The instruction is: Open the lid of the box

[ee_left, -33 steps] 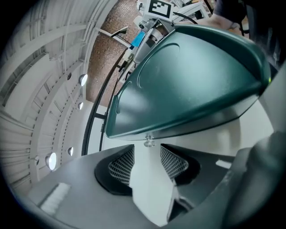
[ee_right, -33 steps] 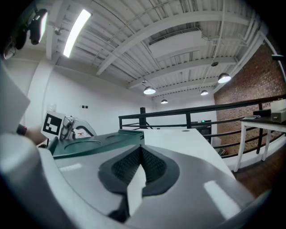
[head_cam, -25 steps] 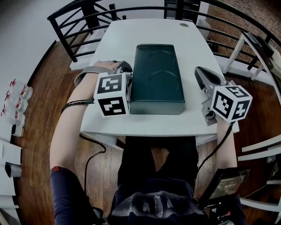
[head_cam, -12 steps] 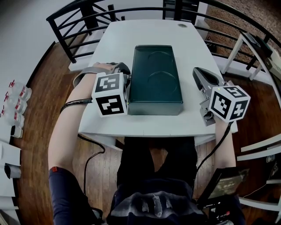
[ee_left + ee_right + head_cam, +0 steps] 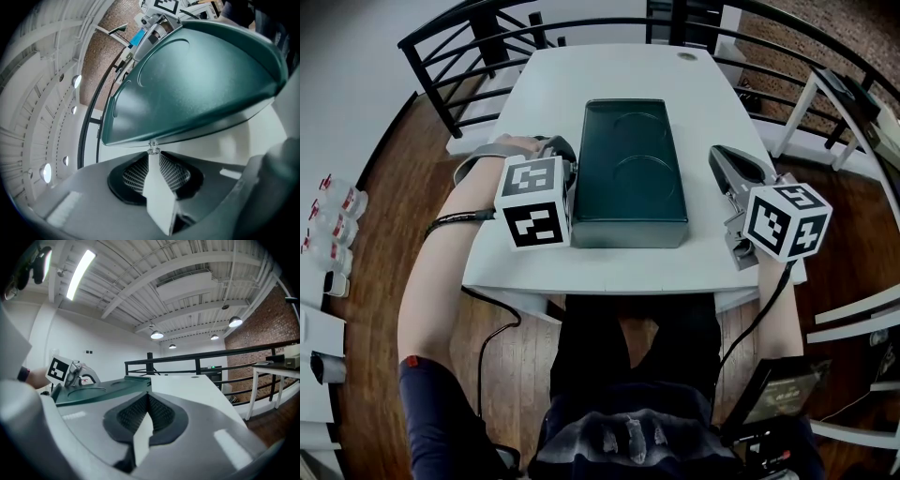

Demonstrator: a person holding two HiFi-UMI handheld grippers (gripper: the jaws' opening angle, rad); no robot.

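Dark green rectangular metal box [image 5: 630,169] sits in the middle of your white table [image 5: 694,103], its long sides running away from you, and its flat lid [image 5: 197,79] is down. Your left gripper [image 5: 152,149] is in at the box's left side, near the front corner. Its jaws have just been closing and now they're narrow, tips pinching the lower lip of the lid. Your right gripper [image 5: 149,394] is out to the right over the table, apart from the box and pointing roughly level, jaws together with nothing between them.
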